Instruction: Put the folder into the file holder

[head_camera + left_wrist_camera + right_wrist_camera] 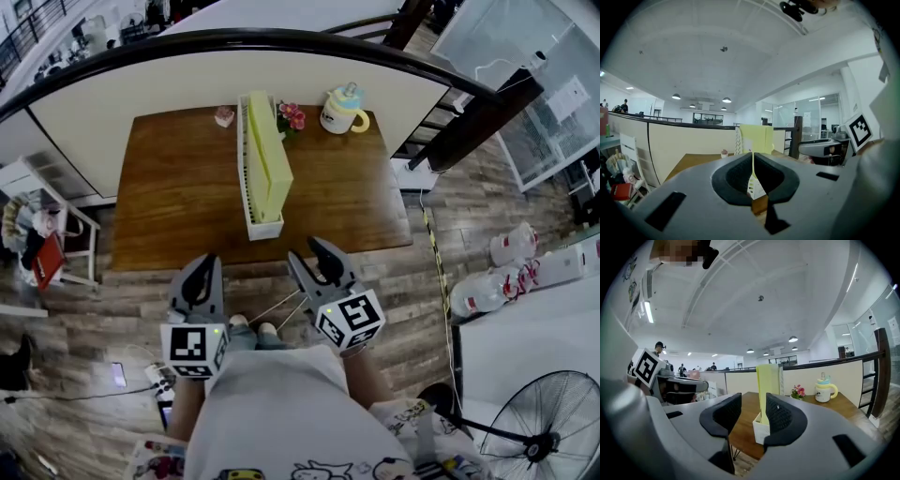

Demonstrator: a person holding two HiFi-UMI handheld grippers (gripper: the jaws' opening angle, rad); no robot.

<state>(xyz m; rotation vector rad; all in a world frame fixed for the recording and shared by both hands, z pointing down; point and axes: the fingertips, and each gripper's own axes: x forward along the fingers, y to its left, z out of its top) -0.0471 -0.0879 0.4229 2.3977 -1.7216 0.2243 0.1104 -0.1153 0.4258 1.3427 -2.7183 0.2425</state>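
A yellow-green folder (267, 155) stands upright inside the long white file holder (262, 226) on the brown table (178, 192). Both grippers hang off the table's near edge, over the floor, and point at the holder's near end. My left gripper (203, 262) has its jaws together with nothing in them. My right gripper (309, 253) is open and empty. In the left gripper view the folder (757, 137) shows through the thin slit of the left gripper (753, 159). The right gripper view has the folder (768, 380) and holder (761, 430) beyond the right gripper (752, 412).
A cream mug with a yellow handle (342, 111), pink flowers (291, 116) and a small pink pot (224, 115) stand at the table's far edge by a curved partition. Water jugs (487, 291) and a fan (548, 431) stand on the floor at the right.
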